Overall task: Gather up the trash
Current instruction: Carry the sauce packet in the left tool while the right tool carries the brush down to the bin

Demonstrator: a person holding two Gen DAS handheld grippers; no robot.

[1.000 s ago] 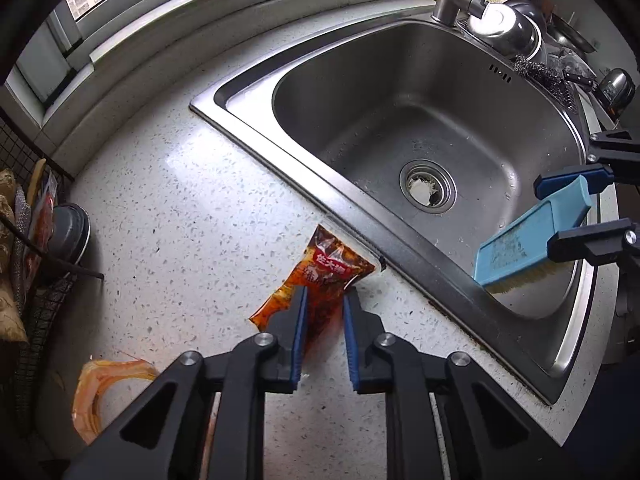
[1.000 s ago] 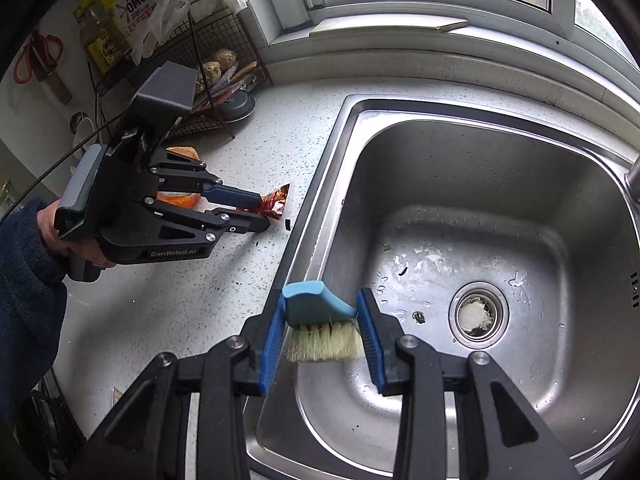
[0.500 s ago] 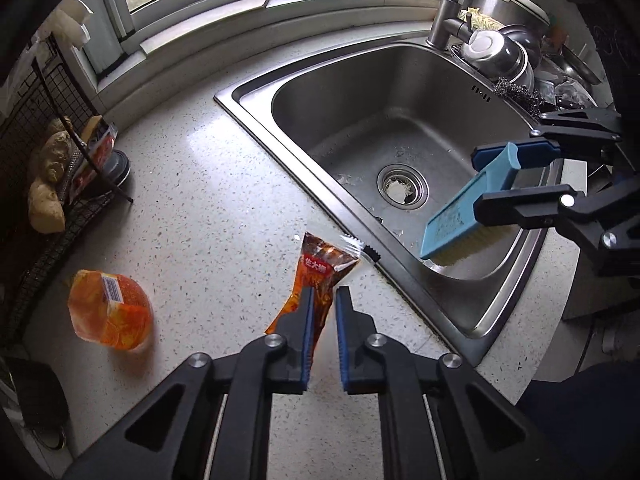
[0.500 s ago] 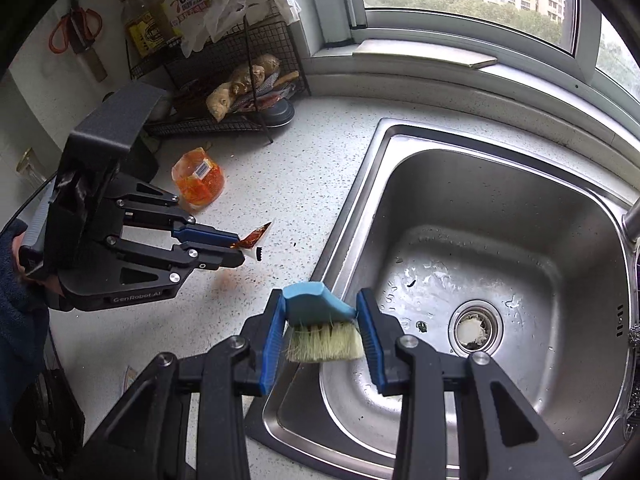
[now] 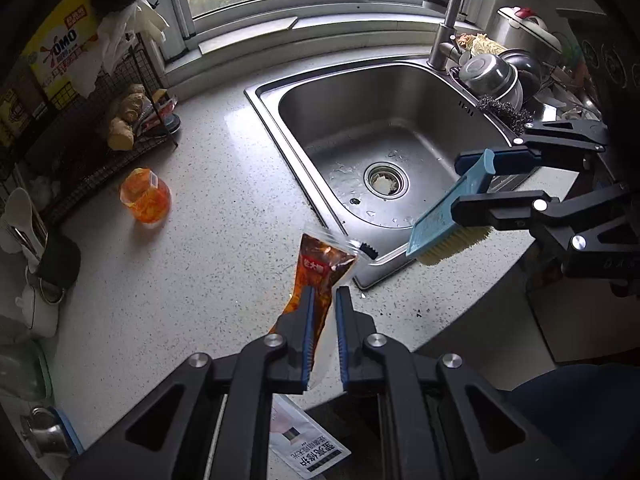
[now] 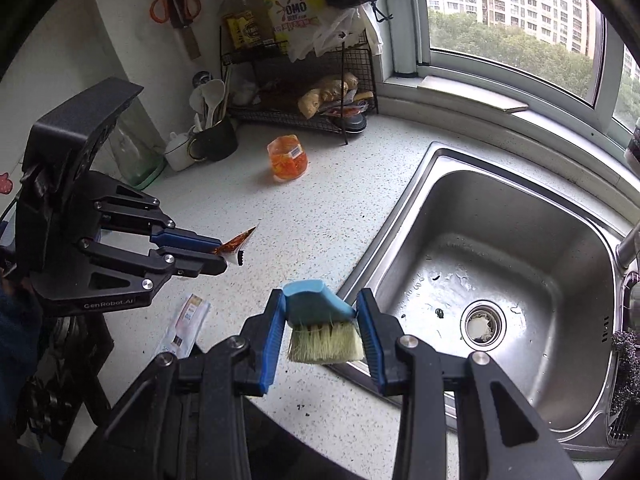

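1. Left gripper (image 5: pixel 323 300) pinches sauce packet (image 5: pixel 320 268), held in the air above the counter (image 5: pixel 200 280).
2. Right gripper (image 6: pixel 322 320) clamps brush (image 6: pixel 320 320) near sink (image 6: pixel 400 208) edge.
3. Orange wrapper (image 5: pixel 146 196), white packet (image 6: pixel 186 322) lie on counter.

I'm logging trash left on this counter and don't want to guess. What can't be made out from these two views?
- White packet, left wrist view: its upper part hidden behind the left gripper; print too small.
- Same packet in the right wrist view: near end covered by the right gripper.
- Red sauce sachet: label too small to read.
- No bin in either view.
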